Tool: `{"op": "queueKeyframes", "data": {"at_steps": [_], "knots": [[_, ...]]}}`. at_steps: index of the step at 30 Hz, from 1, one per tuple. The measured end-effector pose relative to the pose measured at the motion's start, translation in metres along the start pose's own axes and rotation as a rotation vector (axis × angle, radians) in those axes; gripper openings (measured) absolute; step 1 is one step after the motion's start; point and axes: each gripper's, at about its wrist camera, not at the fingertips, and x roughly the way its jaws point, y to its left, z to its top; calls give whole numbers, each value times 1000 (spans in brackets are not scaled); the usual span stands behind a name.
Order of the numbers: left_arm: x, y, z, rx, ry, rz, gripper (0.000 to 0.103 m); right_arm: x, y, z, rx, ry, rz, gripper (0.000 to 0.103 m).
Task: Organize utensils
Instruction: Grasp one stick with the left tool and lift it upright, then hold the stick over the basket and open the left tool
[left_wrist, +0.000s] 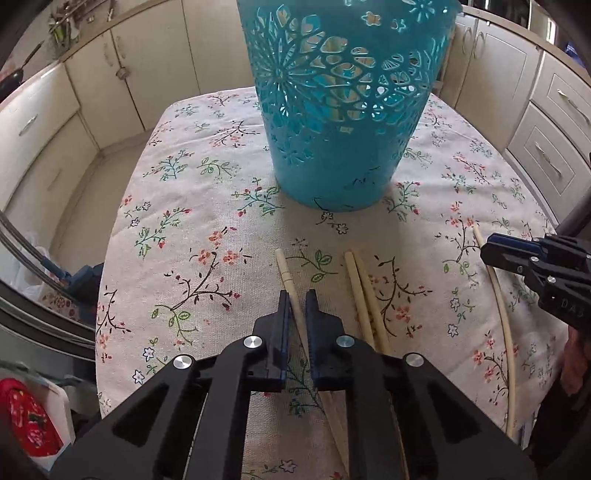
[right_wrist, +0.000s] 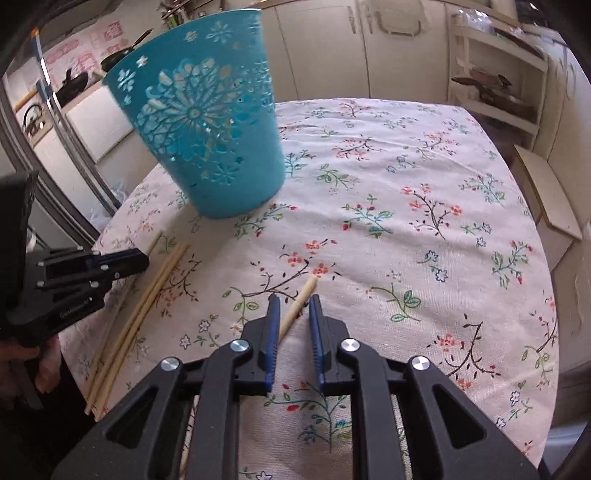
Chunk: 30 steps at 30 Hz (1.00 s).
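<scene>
Table (left_wrist: 192, 206) under a floral cloth; teal cut-out basket (left_wrist: 343, 103) stands upright at mid-table. 4 pale chopsticks lie in front of it. Left gripper (left_wrist: 298, 300): jaws closed onto the leftmost chopstick (left_wrist: 285, 271), its tip poking out ahead of the pads. A pair of chopsticks (left_wrist: 360, 284) lies just beside it, touching each other. Right gripper (right_wrist: 294, 303): jaws narrow, the far-right chopstick (right_wrist: 300, 301) between them; cannot tell whether the pads press on it.
</scene>
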Motion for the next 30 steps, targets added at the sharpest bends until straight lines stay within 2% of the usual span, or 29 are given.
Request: {"op": "queueKeyframes", "data": {"at_steps": [2,5,8,10,15,22,26,30], "knots": [[2,0,2,-1,-5,-8,6,2,3,2,-24,8,3,10],[-5,2,2,-19,-39,-45,5,6,16,3,-107,18,-17,10],[-24,5,0,-33,-118,-84,5,7,8,4,-76,16,-26,10],[-40,8,0,-50,-179,-130,5,6,0,2,-40,9,1,10],[-90,16,6,-76,-325,-244,5,5,2,-3,-40,-26,-6,11],[-163,33,37,-166,-522,-377,5,1,-1,-5,-8,-40,24,11],[-197,32,69,-172,-667,-383,5,2,0,-5,-8,-43,25,11],[-215,20,103,-152,-812,-332,5,2,-3,-6,-6,-45,28,11]]}}
